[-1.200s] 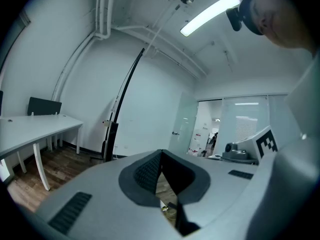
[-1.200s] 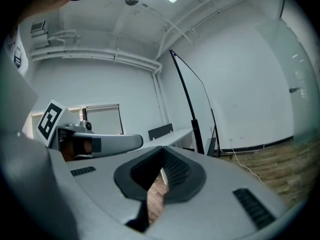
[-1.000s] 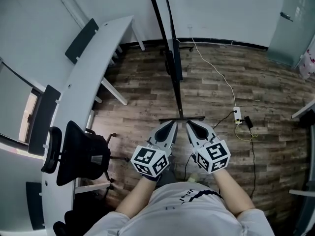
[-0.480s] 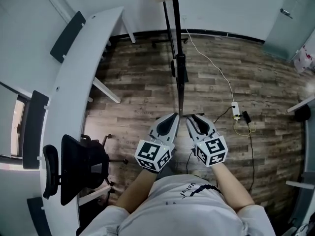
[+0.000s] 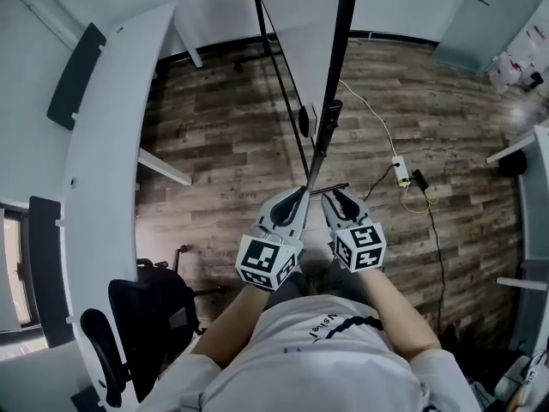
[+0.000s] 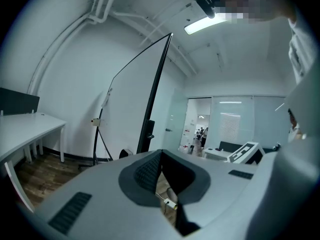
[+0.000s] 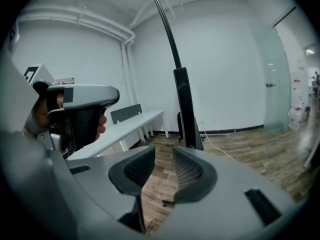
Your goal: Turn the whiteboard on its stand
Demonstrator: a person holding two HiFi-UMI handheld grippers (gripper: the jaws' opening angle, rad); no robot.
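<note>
left gripper (image 6: 161, 154): fingers together, empty | right gripper (image 7: 164, 153): fingers opening, nothing between | both held forward, side by side

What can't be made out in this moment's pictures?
Whiteboard top: head view, cut off by the upper edge.
Chair: head view, cut off by the lower edge.
Power strip sockets: head view, too small.
People past the doorway: left gripper view, too small.

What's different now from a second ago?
The whiteboard has swung on its stand; its white face now shows from above. The right gripper's jaws, shut before, are opening, nothing between them. The left gripper stays shut beside it.
</note>
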